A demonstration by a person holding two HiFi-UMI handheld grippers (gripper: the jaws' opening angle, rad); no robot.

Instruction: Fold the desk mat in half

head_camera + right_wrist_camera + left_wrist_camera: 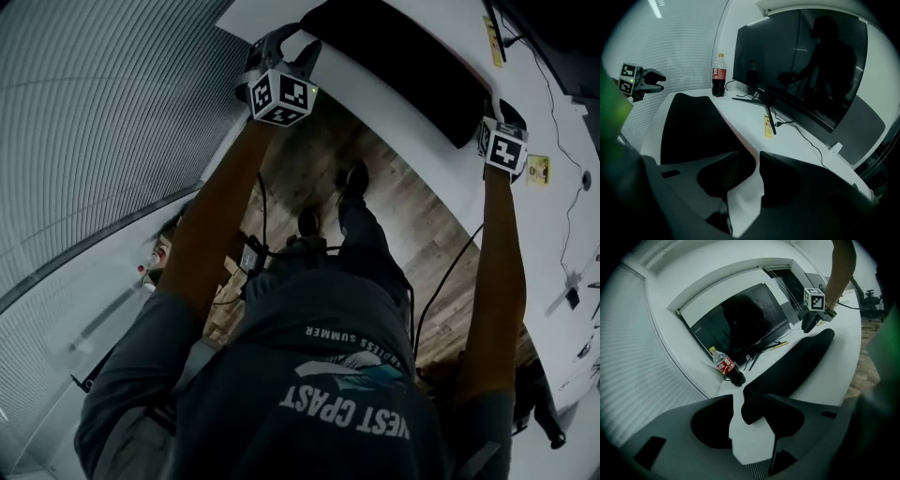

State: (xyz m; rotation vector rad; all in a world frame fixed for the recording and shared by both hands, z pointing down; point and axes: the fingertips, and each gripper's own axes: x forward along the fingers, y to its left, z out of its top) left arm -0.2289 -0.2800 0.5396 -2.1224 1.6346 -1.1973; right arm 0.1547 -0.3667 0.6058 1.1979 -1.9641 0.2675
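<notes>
Left gripper (748,397): your jaws are apart, desk mat (801,357) corner sits between them
Right gripper (754,158): your jaws are apart too, beside the desk mat edge

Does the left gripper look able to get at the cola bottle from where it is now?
Probably yes. The cola bottle stands beyond the left gripper; only bare desk and a corner of the desk mat lie between.

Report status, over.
Left gripper jaws apart at a desk mat corner; right gripper likewise. Mat on desk, not clamped. Bottle, monitor behind it, clear.
</notes>
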